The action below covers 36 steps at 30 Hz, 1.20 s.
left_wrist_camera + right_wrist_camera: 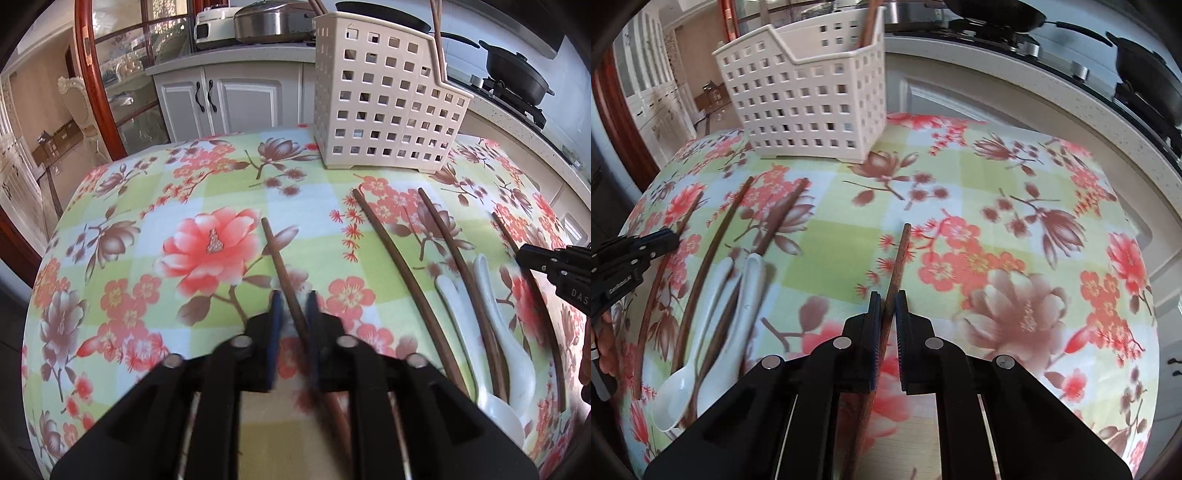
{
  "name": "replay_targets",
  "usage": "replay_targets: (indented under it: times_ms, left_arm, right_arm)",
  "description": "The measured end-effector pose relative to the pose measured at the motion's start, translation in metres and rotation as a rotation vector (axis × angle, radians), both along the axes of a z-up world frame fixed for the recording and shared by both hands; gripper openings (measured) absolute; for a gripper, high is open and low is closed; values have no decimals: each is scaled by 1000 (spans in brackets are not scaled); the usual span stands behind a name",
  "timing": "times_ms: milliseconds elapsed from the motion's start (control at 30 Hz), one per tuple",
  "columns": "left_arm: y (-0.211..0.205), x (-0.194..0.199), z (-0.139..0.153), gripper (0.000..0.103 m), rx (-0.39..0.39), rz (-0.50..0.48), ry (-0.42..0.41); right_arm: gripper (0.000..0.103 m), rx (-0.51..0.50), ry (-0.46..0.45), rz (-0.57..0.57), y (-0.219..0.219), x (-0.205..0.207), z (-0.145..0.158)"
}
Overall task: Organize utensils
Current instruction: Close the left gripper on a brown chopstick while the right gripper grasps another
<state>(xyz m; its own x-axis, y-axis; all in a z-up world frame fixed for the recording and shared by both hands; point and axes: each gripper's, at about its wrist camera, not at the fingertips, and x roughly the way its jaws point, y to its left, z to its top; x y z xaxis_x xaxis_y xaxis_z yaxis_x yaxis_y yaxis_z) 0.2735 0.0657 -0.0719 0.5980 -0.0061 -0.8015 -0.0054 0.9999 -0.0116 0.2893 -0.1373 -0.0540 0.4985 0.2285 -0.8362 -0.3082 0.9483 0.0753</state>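
Right gripper (pixel 887 295): clamped tight on 1 brown chopstick (pixel 899 254), its tip pointing away over the floral cloth (pixel 997 177).
Left gripper (pixel 293 295): jaws slightly apart around another chopstick (pixel 280 258); no firm pinch showing.
Mid-table: 2 white spoons (pixel 713 295) tangled among loose chopsticks (pixel 713 251).
Far end: slotted basket (pixel 805 99) upright, chopsticks already standing in it.
Step, my read: pickup.
Next: lift, tip vertical, drop into the basket's tall section.

Perforated utensil caddy (pixel 384 99) at far edge of worktop (pixel 207 177), chopsticks standing in it. Near side of caddy: loose chopsticks (pixel 402 273) lying on worktop, two ceramic spoons (pixel 495 325) among them. Stove with pan (pixel 517 74) behind, right.
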Motion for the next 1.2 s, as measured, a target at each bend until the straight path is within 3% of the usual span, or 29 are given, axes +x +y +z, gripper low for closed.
replay_targets:
  times_ms: [67,133,167,200,267,333,400,533,600,633,867,1067,1200]
  left_arm:
    - [-3,-3,-1,30,13,5,7]
    - [-7,-6,-1,34,35,21,7]
    - [-9,-7,-1,34,36,29,7]
    - [-11,-8,-1,33,42,40,8]
    - [-15,-6,-1,33,55,52,11]
    - [-15,-3,0,31,43,70,24]
    - [-17,-1,0,28,46,72,26]
    - [-22,2,1,20,54,65,33]
    - [-23,4,1,7,61,67,41]
    - [-24,6,1,7,68,64,55]
    - [-20,5,7,6,21,27,84]
    - [-20,-10,29,6,-2,13,-1]
    - [-23,-21,48,6,37,13,-87]
  right_arm:
    - [16,5,12,-15,-2,-1,0]
    - [36,1,23,-20,0,-3,0]
    - [62,-14,30,-31,2,-4,-1]
    - [74,-30,36,-40,4,-4,-3]
    - [73,-36,25,-49,6,-5,-5]
    - [66,-33,29,-57,6,-4,-4]
    - [49,-27,25,-70,4,-1,-3]
    - [27,-26,28,-85,1,2,0]
    - [13,-34,34,-75,4,1,1]
    - [11,-40,41,-71,7,1,1]
    - [9,34,119,-54,0,5,6]
    - [9,101,36,-54,-9,-8,39]
    - [9,117,-33,-65,-14,-21,62]
